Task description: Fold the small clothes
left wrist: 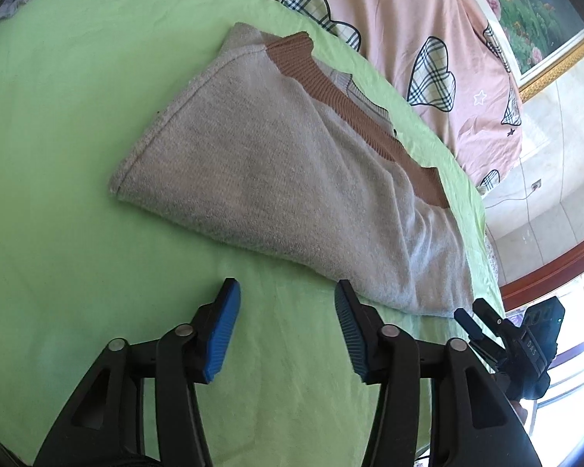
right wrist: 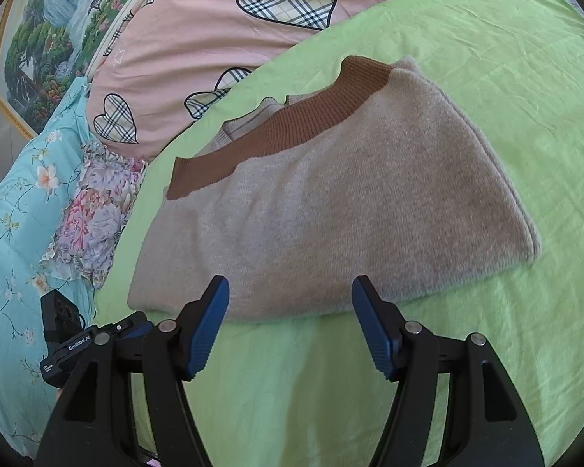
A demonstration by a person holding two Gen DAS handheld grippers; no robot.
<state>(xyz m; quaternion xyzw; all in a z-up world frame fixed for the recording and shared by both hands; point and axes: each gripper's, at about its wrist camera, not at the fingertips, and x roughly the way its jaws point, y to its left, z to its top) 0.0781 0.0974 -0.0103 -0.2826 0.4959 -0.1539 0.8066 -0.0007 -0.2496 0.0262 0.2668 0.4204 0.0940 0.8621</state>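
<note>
A small grey sweater with a brown ribbed band lies folded into a flat bundle on the green sheet of the bed, its band edge turned toward the pink quilt with plaid hearts. The left claw hangs just short of the bundle's near edge with its blue pads spread wide and nothing between them. The right claw is likewise wide open and empty, its fingertips over the near hem of the sweater, and the other claw's body shows at each view's edge.
</note>
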